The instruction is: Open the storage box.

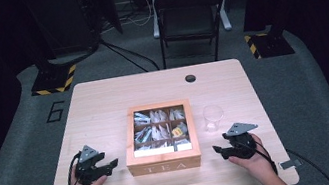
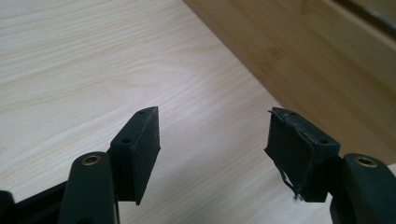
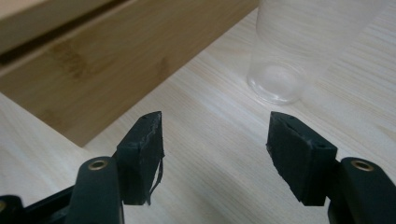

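A wooden box marked TEA (image 1: 164, 165) stands in the middle of the table, its lid panel showing several compartments of tea bags. A clear plastic cup (image 1: 213, 117) stands upright just right of it. My left gripper (image 1: 112, 165) rests left of the box's front corner, jaws pointing at it. In the left gripper view this gripper (image 2: 212, 133) is open over bare wood, with the box wall (image 2: 317, 60) ahead at the right. My right gripper (image 1: 219, 150) lies right of the box. In the right gripper view it (image 3: 215, 137) is open and empty, the box (image 3: 93, 60) ahead left and the cup (image 3: 285, 56) ahead right.
The light wooden table (image 1: 102, 98) has a round cable hole (image 1: 190, 78) near its far edge. A dark folding chair (image 1: 187, 12) stands beyond the table. Cables trail from both grippers over the near edge.
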Demonstrator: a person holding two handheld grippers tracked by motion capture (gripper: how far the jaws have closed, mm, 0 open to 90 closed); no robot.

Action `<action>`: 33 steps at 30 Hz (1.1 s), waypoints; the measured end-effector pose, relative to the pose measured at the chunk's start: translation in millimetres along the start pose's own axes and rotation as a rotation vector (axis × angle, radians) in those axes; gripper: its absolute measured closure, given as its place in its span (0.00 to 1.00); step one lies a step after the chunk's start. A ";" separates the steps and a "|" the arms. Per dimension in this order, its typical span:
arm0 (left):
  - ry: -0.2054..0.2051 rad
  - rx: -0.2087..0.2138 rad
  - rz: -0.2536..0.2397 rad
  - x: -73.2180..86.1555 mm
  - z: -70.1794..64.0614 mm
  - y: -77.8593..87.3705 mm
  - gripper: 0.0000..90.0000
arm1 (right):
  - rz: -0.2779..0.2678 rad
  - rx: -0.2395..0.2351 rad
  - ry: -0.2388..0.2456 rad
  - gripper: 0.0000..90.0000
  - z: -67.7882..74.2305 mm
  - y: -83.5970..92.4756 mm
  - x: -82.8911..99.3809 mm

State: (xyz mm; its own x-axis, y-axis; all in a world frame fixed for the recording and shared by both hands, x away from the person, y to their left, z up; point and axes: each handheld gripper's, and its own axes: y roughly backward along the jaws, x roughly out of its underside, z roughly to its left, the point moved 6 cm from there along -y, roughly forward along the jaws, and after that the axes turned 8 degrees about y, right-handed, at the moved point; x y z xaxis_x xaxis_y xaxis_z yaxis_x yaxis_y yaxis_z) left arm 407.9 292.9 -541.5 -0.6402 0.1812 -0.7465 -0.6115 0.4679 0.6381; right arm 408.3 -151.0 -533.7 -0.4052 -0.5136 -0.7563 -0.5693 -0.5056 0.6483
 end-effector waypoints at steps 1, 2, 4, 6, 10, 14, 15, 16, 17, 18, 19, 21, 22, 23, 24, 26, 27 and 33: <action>0.000 0.000 0.000 0.0 0.0 0.0 0.38 | 0.000 0.000 0.000 0.39 0.0 0.0 0.0; -0.005 0.003 -0.001 -0.2 -2.3 3.1 0.38 | -0.009 -0.003 -0.019 0.39 1.8 3.0 -1.9; -0.005 0.009 -0.008 -1.0 -4.7 6.2 0.38 | -0.016 -0.014 -0.017 0.40 2.9 6.1 -4.5; -0.006 0.012 -0.007 -1.3 -6.0 8.1 0.38 | -0.022 -0.011 -0.014 0.40 4.5 9.0 -7.1; -0.018 0.015 -0.020 -3.0 -9.3 14.2 0.39 | -0.031 -0.004 0.005 0.40 6.7 12.4 -10.1; -0.035 0.027 -0.022 -4.1 -14.4 20.0 0.39 | -0.040 -0.015 0.011 0.41 11.4 17.1 -12.7; -0.038 0.032 -0.020 -4.4 -16.1 21.2 0.39 | -0.045 -0.022 0.014 0.41 12.7 18.0 -13.2; -0.042 0.038 -0.021 -4.7 -17.9 22.4 0.39 | -0.050 -0.027 0.010 0.42 14.3 18.8 -13.6; -0.046 0.040 -0.028 -5.1 -19.7 23.3 0.40 | -0.050 -0.035 0.013 0.42 15.8 19.9 -14.2; -0.051 0.048 -0.023 -5.1 -21.7 24.8 0.40 | -0.058 -0.033 0.014 0.42 17.1 20.5 -15.4; -0.051 0.048 -0.023 -5.1 -21.7 24.8 0.40 | -0.056 -0.033 0.015 0.42 18.5 21.6 -15.6; -0.060 0.047 -0.034 -5.6 -24.8 26.0 0.41 | -0.058 -0.044 0.020 0.43 20.1 22.3 -16.1; -0.066 0.055 -0.025 -5.5 -26.1 27.8 0.41 | -0.063 -0.045 0.027 0.43 23.2 24.0 -17.2; -0.066 0.059 -0.027 -5.4 -27.7 28.8 0.41 | -0.063 -0.045 0.027 0.43 23.2 24.0 -17.2; -0.066 0.056 -0.040 -5.8 -29.0 29.0 0.41 | -0.063 -0.051 0.036 0.43 24.8 24.8 -17.4; -0.071 0.064 -0.044 -6.0 -32.3 32.2 0.41 | -0.076 -0.053 0.041 0.43 30.3 27.7 -18.9; -0.071 0.064 -0.044 -6.0 -32.3 32.2 0.41 | -0.071 -0.056 0.045 0.42 31.8 29.1 -18.8; -0.074 0.086 -0.047 -7.2 -37.6 36.6 0.42 | -0.086 -0.071 0.046 0.42 38.6 30.0 -22.0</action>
State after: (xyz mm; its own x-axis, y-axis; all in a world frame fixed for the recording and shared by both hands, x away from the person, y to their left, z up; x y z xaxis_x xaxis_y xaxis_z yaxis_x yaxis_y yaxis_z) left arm 372.6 276.2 -505.7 -0.5740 0.2194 -0.7889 -0.5958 0.5491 0.5861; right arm 372.5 -128.1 -500.9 -0.3226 -0.4969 -0.8056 -0.5475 -0.5964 0.5871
